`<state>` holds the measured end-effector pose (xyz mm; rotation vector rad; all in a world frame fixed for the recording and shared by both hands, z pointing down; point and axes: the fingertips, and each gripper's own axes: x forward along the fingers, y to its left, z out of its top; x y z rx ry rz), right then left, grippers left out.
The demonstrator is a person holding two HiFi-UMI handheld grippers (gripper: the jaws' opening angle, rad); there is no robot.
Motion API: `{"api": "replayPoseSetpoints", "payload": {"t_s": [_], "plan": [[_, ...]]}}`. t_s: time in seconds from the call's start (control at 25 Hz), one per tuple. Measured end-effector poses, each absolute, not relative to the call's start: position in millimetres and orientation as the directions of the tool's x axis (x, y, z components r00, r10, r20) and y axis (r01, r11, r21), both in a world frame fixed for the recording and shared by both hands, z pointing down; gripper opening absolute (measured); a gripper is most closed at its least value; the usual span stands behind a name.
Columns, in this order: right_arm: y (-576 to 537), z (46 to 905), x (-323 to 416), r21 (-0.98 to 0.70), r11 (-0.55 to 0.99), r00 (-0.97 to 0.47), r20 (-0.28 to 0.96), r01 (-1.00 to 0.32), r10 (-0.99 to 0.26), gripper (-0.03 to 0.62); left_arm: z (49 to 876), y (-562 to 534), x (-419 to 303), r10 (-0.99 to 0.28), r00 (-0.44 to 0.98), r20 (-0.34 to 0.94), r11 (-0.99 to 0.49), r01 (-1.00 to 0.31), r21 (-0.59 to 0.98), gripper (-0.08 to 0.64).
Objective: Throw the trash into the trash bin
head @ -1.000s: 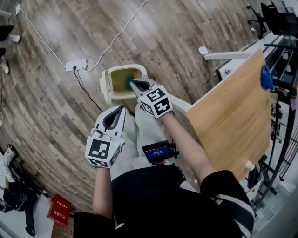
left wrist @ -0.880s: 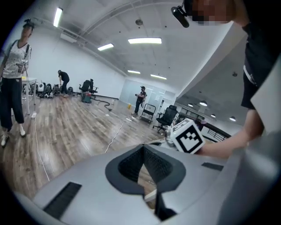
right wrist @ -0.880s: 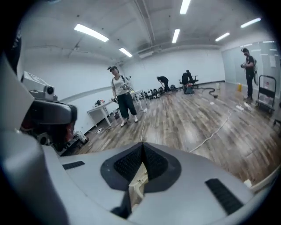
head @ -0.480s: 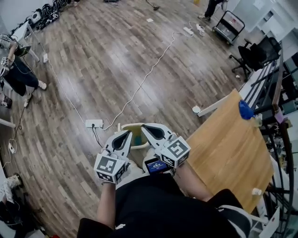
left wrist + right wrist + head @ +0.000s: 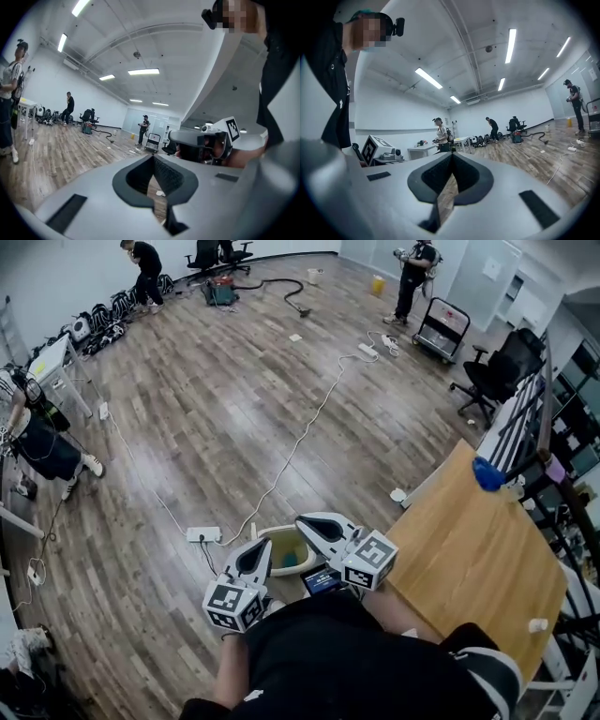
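While the trash bin (image 5: 278, 542) stands on the floor (image 5: 234, 381) below and between your two pairs of jaws, a teal scrap (image 5: 292, 561) inside it, your left gripper (image 5: 263, 545) and right gripper (image 5: 302, 519) both hold their jaws pressed together on nothing; the bench (image 5: 469, 559) lies right of the right jaws
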<state>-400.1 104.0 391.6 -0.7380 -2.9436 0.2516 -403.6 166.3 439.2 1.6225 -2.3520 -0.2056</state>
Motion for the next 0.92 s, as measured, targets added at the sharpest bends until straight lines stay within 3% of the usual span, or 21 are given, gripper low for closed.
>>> {"api": "replayPoseSetpoints", "payload": {"t_s": [0.32,0.92], "plan": [[124.9,398.9,-389.3,-0.137,0.861,-0.856,0.109,0.490,0.505,-0.003,444.4,188.3,-399.0,-0.920,-0.386,0.066,0.380,-0.843,0.381,-0.002],[120.3,418.4,-381.0,-0.172,0.873,-0.868,0.128,0.456,0.479,-0.003,461.6,195.2,-386.8,-0.913,-0.398,0.095,0.400,-0.821,0.407,-0.002]]}}
